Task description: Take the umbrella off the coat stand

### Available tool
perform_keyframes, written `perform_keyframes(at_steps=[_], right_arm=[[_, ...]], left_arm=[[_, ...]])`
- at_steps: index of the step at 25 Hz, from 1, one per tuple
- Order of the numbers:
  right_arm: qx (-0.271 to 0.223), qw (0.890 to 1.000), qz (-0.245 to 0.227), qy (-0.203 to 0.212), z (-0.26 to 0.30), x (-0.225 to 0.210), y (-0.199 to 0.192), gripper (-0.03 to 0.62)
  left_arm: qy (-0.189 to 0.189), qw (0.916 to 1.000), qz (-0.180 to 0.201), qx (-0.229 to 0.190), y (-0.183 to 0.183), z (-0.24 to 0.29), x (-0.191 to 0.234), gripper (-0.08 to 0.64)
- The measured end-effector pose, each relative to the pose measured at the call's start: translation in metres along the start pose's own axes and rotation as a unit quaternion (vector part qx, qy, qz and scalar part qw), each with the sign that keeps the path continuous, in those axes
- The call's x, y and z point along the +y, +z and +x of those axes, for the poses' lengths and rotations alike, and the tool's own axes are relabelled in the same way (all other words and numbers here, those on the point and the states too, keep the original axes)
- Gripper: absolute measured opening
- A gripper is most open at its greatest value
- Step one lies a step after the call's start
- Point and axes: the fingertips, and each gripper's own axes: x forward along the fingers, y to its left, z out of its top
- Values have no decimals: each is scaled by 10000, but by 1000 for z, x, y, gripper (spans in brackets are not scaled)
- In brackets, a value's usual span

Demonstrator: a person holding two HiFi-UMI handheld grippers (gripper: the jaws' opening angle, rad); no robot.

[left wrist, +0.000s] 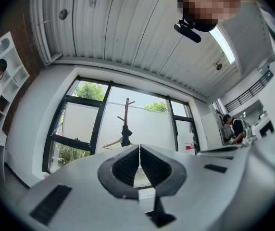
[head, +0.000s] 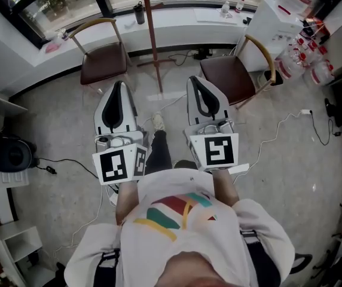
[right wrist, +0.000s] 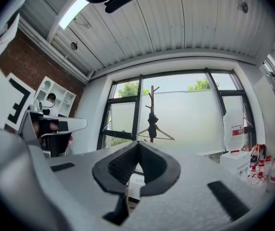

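Note:
The coat stand (head: 151, 34) rises as a thin brown pole by the window, straight ahead of both grippers. In the left gripper view the coat stand (left wrist: 127, 110) carries a dark folded umbrella (left wrist: 126, 135) on its pole, with a hanger (left wrist: 112, 144) beside it. The right gripper view shows the same umbrella (right wrist: 152, 123) and hanger (right wrist: 156, 134) on the stand (right wrist: 152, 97). My left gripper (head: 118, 84) (left wrist: 139, 149) is shut and empty. My right gripper (head: 196, 80) (right wrist: 138, 145) also has its jaws together with nothing in them. Both are held level, well short of the stand.
Two brown chairs (head: 104, 61) (head: 234, 76) flank the stand's base. Cables (head: 278, 133) run over the floor. A white cabinet (head: 278, 23) and several bottles (head: 305, 61) stand at the right, a dark bottle (head: 139, 12) on the sill, and white shelves (head: 12, 244) at the lower left.

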Motion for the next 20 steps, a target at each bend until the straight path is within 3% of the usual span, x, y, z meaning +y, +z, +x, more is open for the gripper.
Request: perform_keyframes(at_steps=[11,20], right_arm=[[221,9988,184,388,80,-12,-45,0],[269,9991,30,321,209,-54,-55,0]], left_arm=[[96,9994,-143,292,-52,62,24,9],[25,9989,-268,394,-84,196,72,9]])
